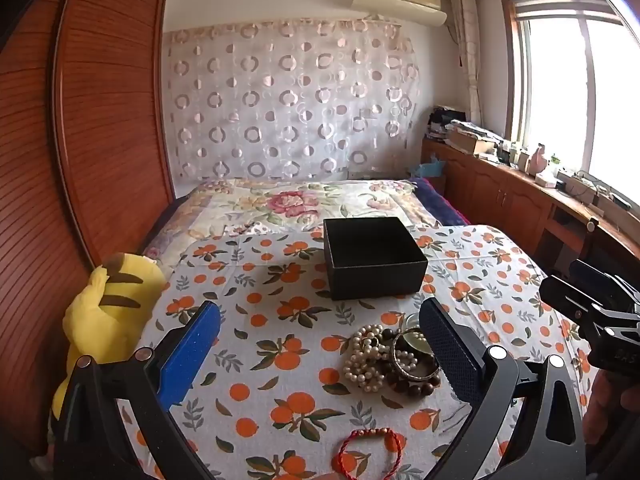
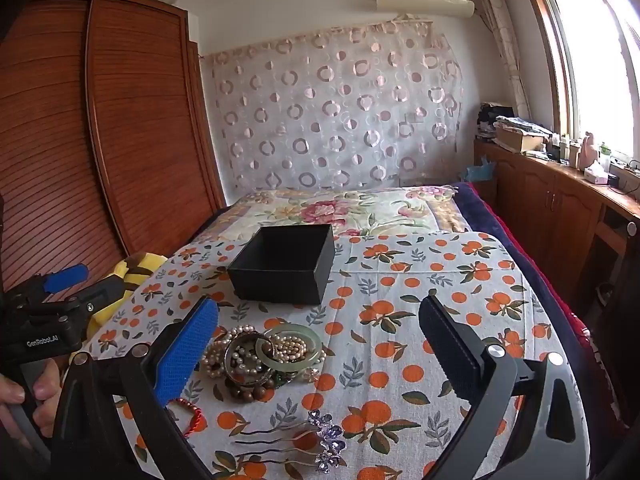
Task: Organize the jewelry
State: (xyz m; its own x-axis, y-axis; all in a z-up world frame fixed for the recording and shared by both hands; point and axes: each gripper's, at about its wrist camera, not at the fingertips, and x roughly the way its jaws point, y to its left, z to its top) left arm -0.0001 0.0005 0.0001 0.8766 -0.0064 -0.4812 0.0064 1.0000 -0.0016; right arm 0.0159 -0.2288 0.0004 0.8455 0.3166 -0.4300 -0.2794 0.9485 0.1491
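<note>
An open black box (image 1: pixel 374 262) (image 2: pixel 285 264) stands empty on the orange-print cloth. In front of it lies a jewelry pile (image 1: pixel 390 358) (image 2: pixel 256 354): pearl strands, a metal bangle, dark wooden beads and a pale green jade bangle (image 2: pixel 289 347). A red cord bracelet (image 1: pixel 370 450) (image 2: pixel 190 414) lies nearer. A purple flower hair comb (image 2: pixel 326 442) lies at the front. My left gripper (image 1: pixel 320 354) is open and empty, above the cloth with the pile by its right finger. My right gripper (image 2: pixel 318 354) is open and empty, the pile by its left finger.
A yellow plush toy (image 1: pixel 106 316) (image 2: pixel 128 276) lies at the cloth's left edge. A wooden wardrobe (image 1: pixel 80 140) stands at left. A floral bedspread (image 1: pixel 304 204) lies behind the box. A cluttered wooden counter (image 1: pixel 532 184) runs under the window at right.
</note>
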